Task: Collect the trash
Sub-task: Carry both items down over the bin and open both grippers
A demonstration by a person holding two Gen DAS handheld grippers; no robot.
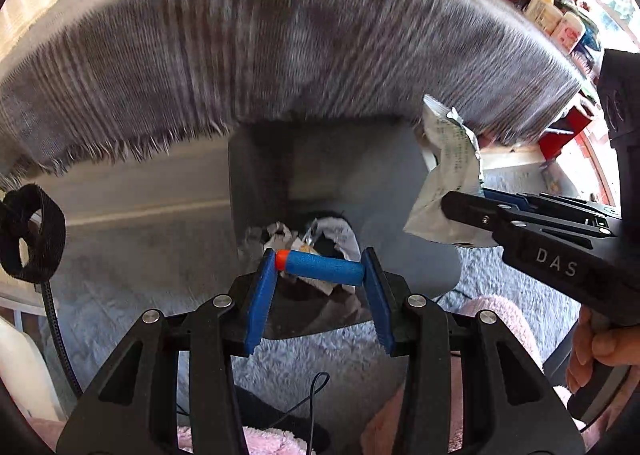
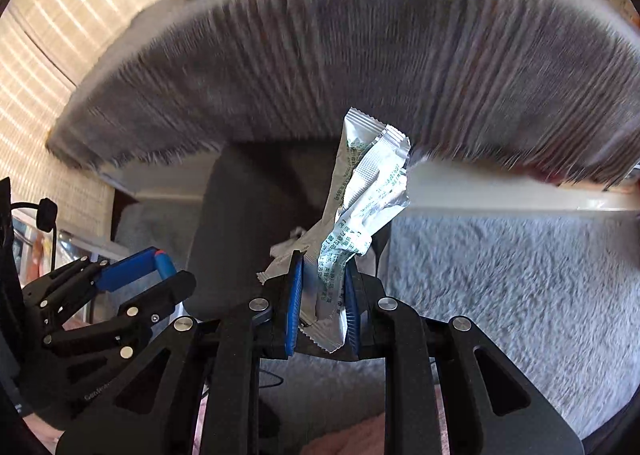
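My left gripper [image 1: 320, 269] is shut on a blue foam dart [image 1: 326, 266] with an orange tip, held crosswise between its blue pads just above the open grey trash bin [image 1: 260, 175]. Crumpled wrappers [image 1: 328, 231] lie inside the bin. My right gripper [image 2: 322, 287] is shut on a bunch of silver wrappers [image 2: 360, 207] with green print, held upright over the bin [image 2: 240, 207]. In the left wrist view the right gripper [image 1: 452, 207] comes in from the right with the wrappers [image 1: 448, 167]. In the right wrist view the left gripper [image 2: 172, 275] sits at the lower left with the dart [image 2: 132, 269].
A grey striped fringed cloth [image 1: 280, 43] hangs over a table edge above the bin. A shaggy pale blue rug [image 2: 520, 275] covers the floor. Bottles and red items [image 1: 540, 7] stand on the table at upper right. Pink fabric [image 1: 500, 315] lies near me.
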